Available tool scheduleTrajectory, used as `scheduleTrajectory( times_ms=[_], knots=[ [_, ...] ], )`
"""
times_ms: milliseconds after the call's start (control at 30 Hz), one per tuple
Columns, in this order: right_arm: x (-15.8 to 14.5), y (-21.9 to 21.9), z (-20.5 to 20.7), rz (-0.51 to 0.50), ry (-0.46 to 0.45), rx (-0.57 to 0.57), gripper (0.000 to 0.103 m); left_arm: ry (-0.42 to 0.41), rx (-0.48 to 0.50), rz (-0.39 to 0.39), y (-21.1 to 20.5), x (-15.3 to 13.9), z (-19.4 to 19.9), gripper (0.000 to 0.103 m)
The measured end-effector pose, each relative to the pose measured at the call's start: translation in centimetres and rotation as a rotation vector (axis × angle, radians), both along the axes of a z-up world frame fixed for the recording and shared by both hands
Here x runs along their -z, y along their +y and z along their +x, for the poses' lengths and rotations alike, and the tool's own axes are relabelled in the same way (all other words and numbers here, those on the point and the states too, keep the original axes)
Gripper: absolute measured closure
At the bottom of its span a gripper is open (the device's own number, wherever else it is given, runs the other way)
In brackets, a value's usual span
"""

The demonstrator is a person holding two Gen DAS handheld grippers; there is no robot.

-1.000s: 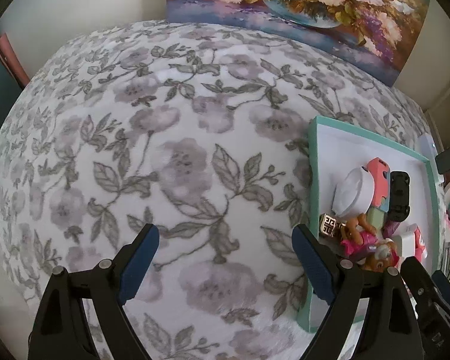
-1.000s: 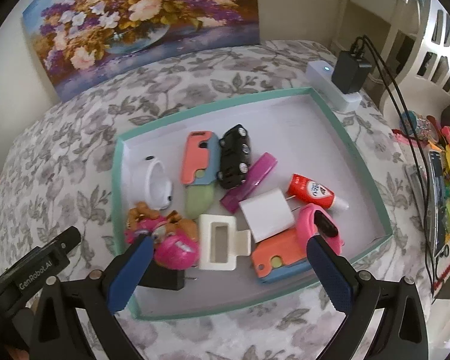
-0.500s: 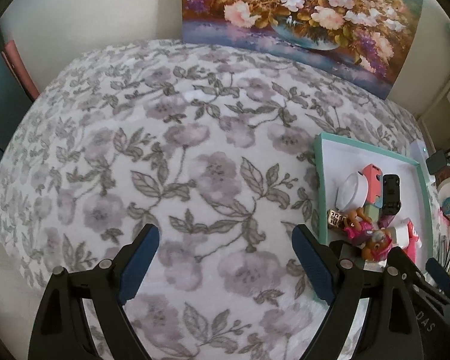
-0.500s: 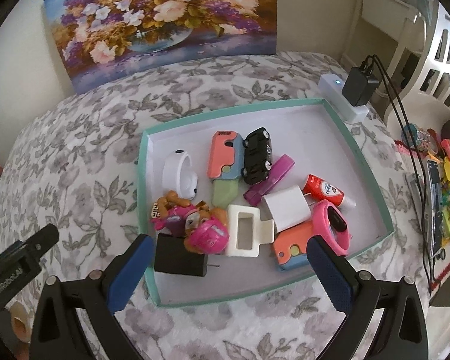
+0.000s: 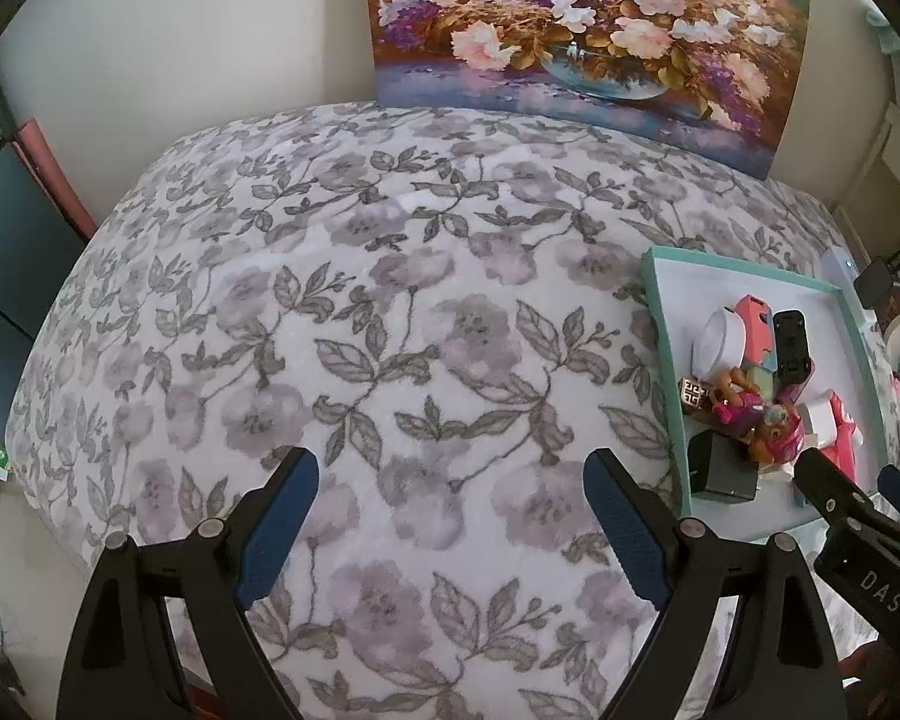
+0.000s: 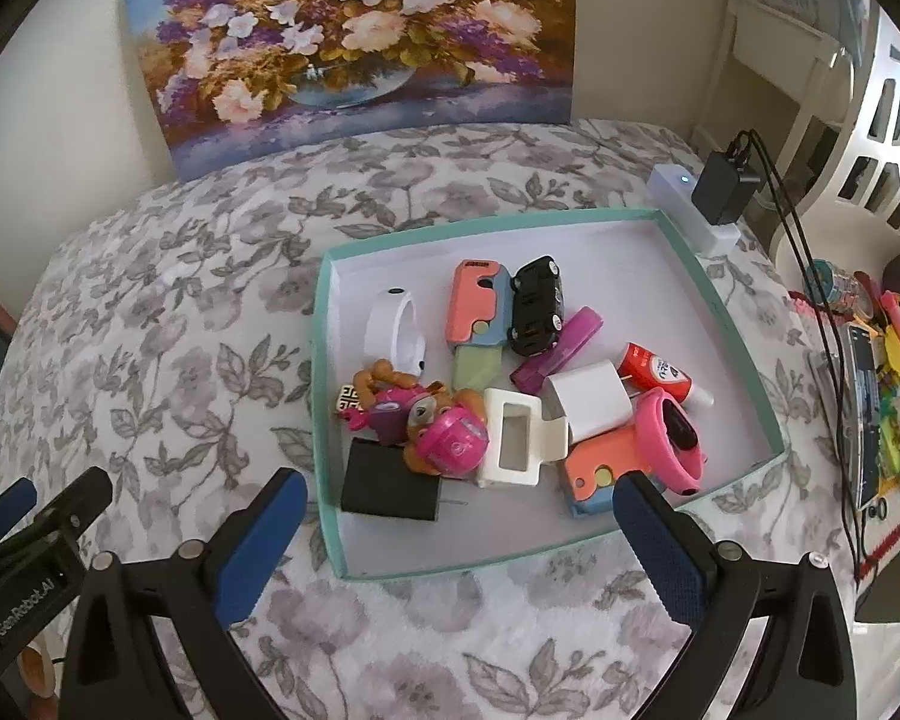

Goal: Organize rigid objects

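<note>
Left hand-held gripper (image 5: 450,516) jaws wide apart, nothing between them, hovering over bare floral cloth on the desk (image 5: 342,312). Right hand-held gripper (image 6: 456,540) also spread apart and empty, above the near edge of the teal box (image 6: 744,354).

Teal box with white inside sits toward the right side of the desk, well clear of the far edge. All the task objects lie in it, bunched toward its left and near parts:
- white ring-shaped piece (image 6: 393,336) near the box's left wall
- coral-and-blue case (image 6: 474,306) just right of it, a pale green piece under its near end
- black toy car (image 6: 537,303) touching the case's right side
- purple bar (image 6: 561,348) tilted, beside the car
- red glue tube (image 6: 657,372) toward the box's right half
- white charger cube (image 6: 588,399) mid-box
- white rectangular frame piece (image 6: 519,444) just beside the cube, on its near left
- pink watch band (image 6: 672,438) leaning on a second coral-and-blue case (image 6: 600,468) near the box's near edge
- pink dog toy figures (image 6: 432,426) heaped by the left wall
- black plug adapter (image 6: 390,489) in the near left corner, prongs pointing right

Flower painting (image 6: 354,42) leans on the wall at the desk's far edge. White power strip (image 6: 681,204) with black plug at the far right corner, just beyond the box. Clutter of coloured items along the desk's right edge, too small to name.
</note>
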State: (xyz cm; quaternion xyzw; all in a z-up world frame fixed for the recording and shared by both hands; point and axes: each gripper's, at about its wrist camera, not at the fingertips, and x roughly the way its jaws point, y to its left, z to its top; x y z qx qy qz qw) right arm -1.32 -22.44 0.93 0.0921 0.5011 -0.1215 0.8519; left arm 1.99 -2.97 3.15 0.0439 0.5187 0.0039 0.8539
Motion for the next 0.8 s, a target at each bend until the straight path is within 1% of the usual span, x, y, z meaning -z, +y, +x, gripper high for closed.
scheduleTrajectory(
  times_ms=[233, 800],
  knots=[
    [-0.54, 0.74, -0.58, -0.012, -0.015, -0.017, 0.0, -0.015, -0.001, 0.002, 0.66, -0.4, -0.67, 0.013],
    [-0.79, 0.81, -0.5, -0.024, -0.02, -0.02, 0.0, 0.002, -0.005, 0.011, 0.86, -0.13, -0.39, 0.013]
  ],
)
